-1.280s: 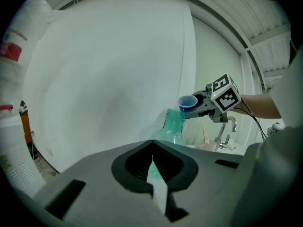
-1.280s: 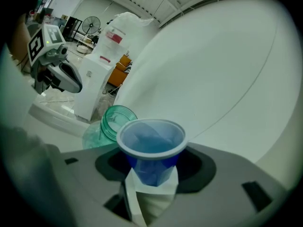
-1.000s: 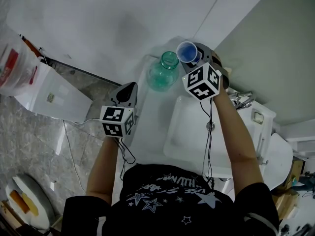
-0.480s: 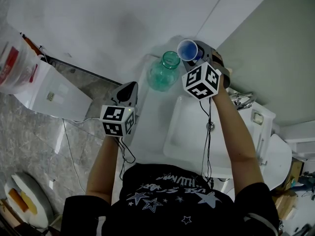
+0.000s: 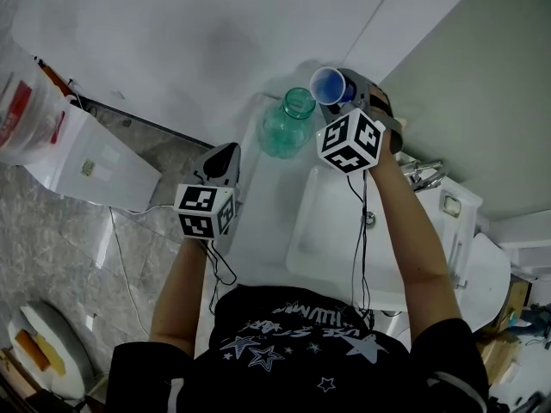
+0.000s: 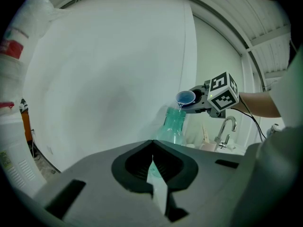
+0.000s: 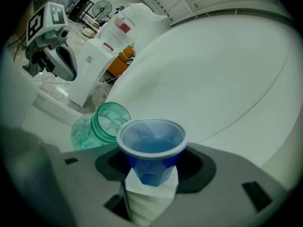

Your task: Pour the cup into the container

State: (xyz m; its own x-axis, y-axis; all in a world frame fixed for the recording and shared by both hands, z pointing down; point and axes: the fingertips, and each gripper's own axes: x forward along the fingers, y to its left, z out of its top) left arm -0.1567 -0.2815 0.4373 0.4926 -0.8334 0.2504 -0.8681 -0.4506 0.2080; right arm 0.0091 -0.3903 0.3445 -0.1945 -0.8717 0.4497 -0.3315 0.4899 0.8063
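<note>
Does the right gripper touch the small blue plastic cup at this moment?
Touching. The right gripper view shows the right gripper closed on the base of the small blue plastic cup, its white pads pressed against it.

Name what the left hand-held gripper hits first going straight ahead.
Likely the green bottle, just right of its line; depth is unclear, so it might slip past to the white wall.

**Starred Shirt, Marked Cubes**

Black short-sleeved T-shirt [image 5: 293,334] with pale stars and lettering. Ahead of the T-shirt, the grey left gripper [image 6: 153,161] and right gripper [image 7: 151,178] each carry a white cube [image 5: 351,141] of black squares, with thin black cables [image 5: 365,231].
</note>
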